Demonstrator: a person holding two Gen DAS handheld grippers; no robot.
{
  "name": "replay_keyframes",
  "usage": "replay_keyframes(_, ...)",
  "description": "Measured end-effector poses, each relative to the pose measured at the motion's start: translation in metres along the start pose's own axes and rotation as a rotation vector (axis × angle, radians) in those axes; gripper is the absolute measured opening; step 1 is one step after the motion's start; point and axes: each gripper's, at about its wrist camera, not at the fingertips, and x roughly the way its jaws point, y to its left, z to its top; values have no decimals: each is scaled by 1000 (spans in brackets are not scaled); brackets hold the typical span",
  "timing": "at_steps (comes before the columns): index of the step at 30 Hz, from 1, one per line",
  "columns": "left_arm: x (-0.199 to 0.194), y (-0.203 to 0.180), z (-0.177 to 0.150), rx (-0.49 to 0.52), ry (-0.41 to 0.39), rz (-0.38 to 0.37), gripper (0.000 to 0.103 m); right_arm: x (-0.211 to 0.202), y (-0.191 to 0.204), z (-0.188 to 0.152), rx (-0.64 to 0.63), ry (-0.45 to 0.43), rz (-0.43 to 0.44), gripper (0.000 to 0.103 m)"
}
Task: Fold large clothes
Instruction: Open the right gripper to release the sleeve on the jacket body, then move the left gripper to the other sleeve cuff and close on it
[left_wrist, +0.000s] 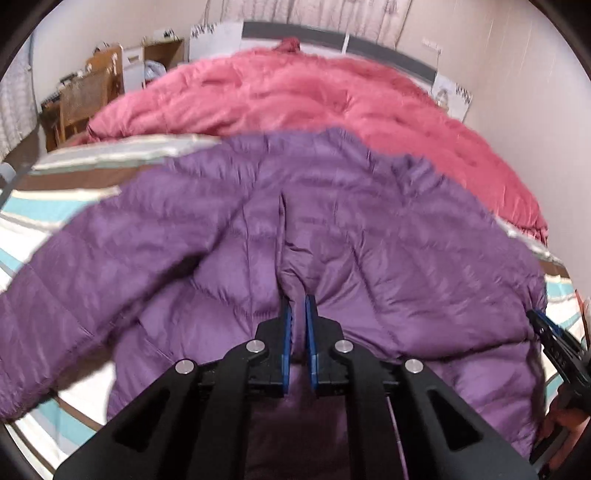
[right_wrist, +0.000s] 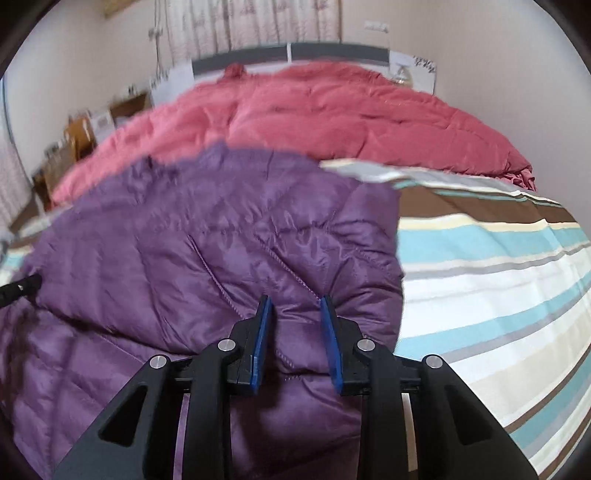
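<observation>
Left wrist view: the left tool (left_wrist: 298, 301) is clamped on a pinched ridge of a purple quilted jacket (left_wrist: 369, 236) spread over a striped bed (left_wrist: 66, 206). Right wrist view: the right tool (right_wrist: 295, 302) has its pads pressing a thicker fold near the jacket's edge. Puffy, light and slick, the jacket looks likely to slip; seams and hems offer surer holds. A red duvet (left_wrist: 295, 88) lies beyond.

The left tongs (left_wrist: 298, 301) point steeply down, their 2 blue pads pinched together on a ridge of the purple jacket (left_wrist: 369, 229). The right tongs (right_wrist: 295, 301) tilt down likewise, pads part-way apart with jacket fabric bulging between them.
</observation>
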Motion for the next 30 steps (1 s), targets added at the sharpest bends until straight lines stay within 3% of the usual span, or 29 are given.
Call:
replay_keyframes(3,2,5,-6,-25,-11,-15,20,9,9,-2,-32,15,-37,28)
replay_keyframes(4,2,6,-6,-30,-14,-20,31,10,11,-2,-42,14,-53,28)
replay_keyframes(5,-1,8,-5,-46,-19,-34,55,11,13,-1,-49,13,-62,28)
replay_keyframes(7,-10,13,-6,-79,-44,-22,84,12,15,-3,-58,7,-74,28)
replay_keyframes(11,-30,40,-9,-165,-78,22,88,13,15,-5,-60,-3,-85,28)
replay_keyframes(16,-63,108,-27,-373,-124,63,91,10,18,-6,-67,-18,-101,28)
replay_keyframes(21,-95,183,-64,-558,-143,189,91,-1,17,-5,-70,-44,-93,28)
replay_keyframes(30,-122,247,-125,-718,-169,282,90,-34,21,-24,-139,-64,-139,28)
